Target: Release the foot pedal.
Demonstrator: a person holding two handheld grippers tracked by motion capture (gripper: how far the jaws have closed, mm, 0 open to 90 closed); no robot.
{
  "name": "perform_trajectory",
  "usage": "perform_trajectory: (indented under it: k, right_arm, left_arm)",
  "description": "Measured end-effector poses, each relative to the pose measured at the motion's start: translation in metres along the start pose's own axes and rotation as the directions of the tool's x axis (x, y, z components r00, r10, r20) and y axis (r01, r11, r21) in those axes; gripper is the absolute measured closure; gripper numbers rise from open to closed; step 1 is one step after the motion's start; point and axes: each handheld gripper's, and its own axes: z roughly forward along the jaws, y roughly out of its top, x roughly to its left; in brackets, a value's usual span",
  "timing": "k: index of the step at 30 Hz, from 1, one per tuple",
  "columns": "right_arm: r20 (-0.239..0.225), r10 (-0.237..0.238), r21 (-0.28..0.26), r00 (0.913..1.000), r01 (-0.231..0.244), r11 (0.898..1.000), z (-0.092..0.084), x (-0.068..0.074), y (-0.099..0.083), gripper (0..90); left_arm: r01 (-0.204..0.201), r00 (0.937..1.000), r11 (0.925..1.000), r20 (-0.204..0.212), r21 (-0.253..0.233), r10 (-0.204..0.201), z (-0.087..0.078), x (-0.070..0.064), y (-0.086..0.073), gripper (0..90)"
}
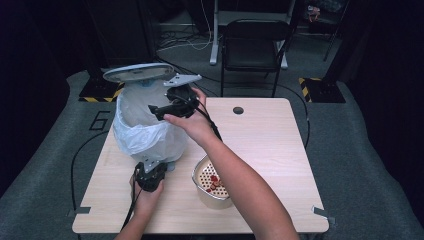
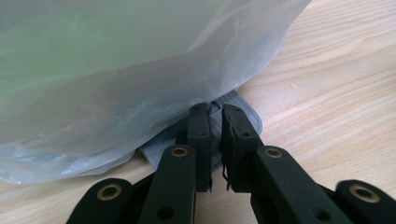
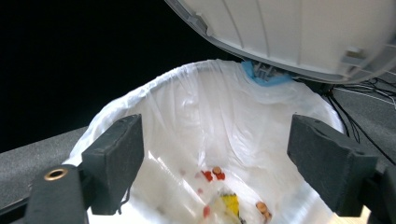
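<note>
High view showed us pressing the bin's pedal (image 2: 243, 116) with our closed left hand-held gripper (image 1: 150, 175) to keep the lid (image 1: 138, 73) up while the open, empty right hand-held gripper (image 1: 156, 111) hovered over the lined bin (image 1: 145, 127) on the desk (image 1: 270, 145).

Setting: a lab or studio set up for recording, not a home. Evidence, from the high view: a lone light wooden table (image 1: 260, 145) on grey carpet (image 1: 360, 150); dark, unlit surroundings on all sides; a black folding chair (image 1: 252, 47) at 12 o'clock; yellow-and-black hazard-striped bases (image 1: 320, 87) at 10 and 2 o'clock; loose cables (image 1: 187, 40) across the floor at 11 o'clock; tape tabs (image 1: 322, 215) fixing the table's near corners.
</note>
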Motion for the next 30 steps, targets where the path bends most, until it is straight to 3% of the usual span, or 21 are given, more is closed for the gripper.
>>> perform_trajectory:
  k: [6, 9, 11, 12, 16, 17, 18, 21, 24, 30]
  right_arm:
    - [0.009, -0.005, -0.022, 0.9999, 0.005, 1.0, -0.034, -0.012, -0.012, 21.2]
    - [0.013, 0.0, -0.017, 0.9999, 0.0, 1.0, -0.044, -0.016, -0.016, 21.3]
    - [0.019, -0.002, -0.015, 0.9998, 0.002, 1.0, -0.054, -0.02, -0.02, 21.5]
    - [0.026, -0.002, -0.017, 0.9997, 0.002, 1.0, -0.059, -0.022, -0.022, 21.5]
    - [0.07, -0.001, -0.015, 0.9975, 0.003, 1.0, -0.082, -0.037, -0.039, 22.4]
    - [0.07, -0.001, -0.015, 0.9975, 0.003, 1.0, -0.082, -0.037, -0.039, 22.4]
    - [0.084, -0.002, -0.008, 0.9965, 0.003, 1.0, -0.089, -0.045, -0.046, 23.0]
    - [0.096, 0.007, -0.002, 0.9953, -0.007, 1.0, -0.094, -0.052, -0.053, 23.1]
    - [0.117, 0.021, -0.007, 0.9929, -0.021, 1.0, -0.103, -0.059, -0.061, 24.0]
    - [0.137, 0.036, -0.016, 0.9899, -0.034, 0.999, -0.116, -0.066, -0.068, 24.8]
  left_arm:
    - [-0.005, 1.0, 1.0, -0.002, 0.002, 0.005, 0.0, 0.0, 0.0, 82.2]
    - [0.0, 1.0, 1.0, 0.001, -0.003, 0.0, 0.0, 0.0, 0.0, 82.1]
    - [0.015, 0.9998, 0.9998, 0.01, -0.011, -0.015, 0.001, -0.001, -0.001, 79.9]
    - [0.06, 0.998, 0.998, 0.019, -0.02, -0.06, 0.001, -0.005, -0.002, 79.9]
    - [0.012, 0.9993, 0.9992, 0.037, -0.038, -0.011, 0.0, -0.008, -0.001, 66.9]
    - [-0.062, 0.9976, 0.9971, 0.027, -0.044, 0.063, -0.002, -0.003, 0.001, 66.9]
    - [-0.029, 0.9985, 0.9984, 0.045, -0.048, 0.032, -0.004, -0.005, 0.002, 60.7]
    - [-0.037, 0.9978, 0.9974, 0.052, -0.061, 0.04, -0.011, -0.005, 0.005, 56.0]
    - [-0.028, 0.9969, 0.9995, 0.073, -0.013, 0.029, -0.014, -0.005, 0.01, 54.7]
    - [-0.031, 0.9928, 0.9993, 0.116, 0.019, 0.028, -0.024, -0.005, 0.017, 51.7]
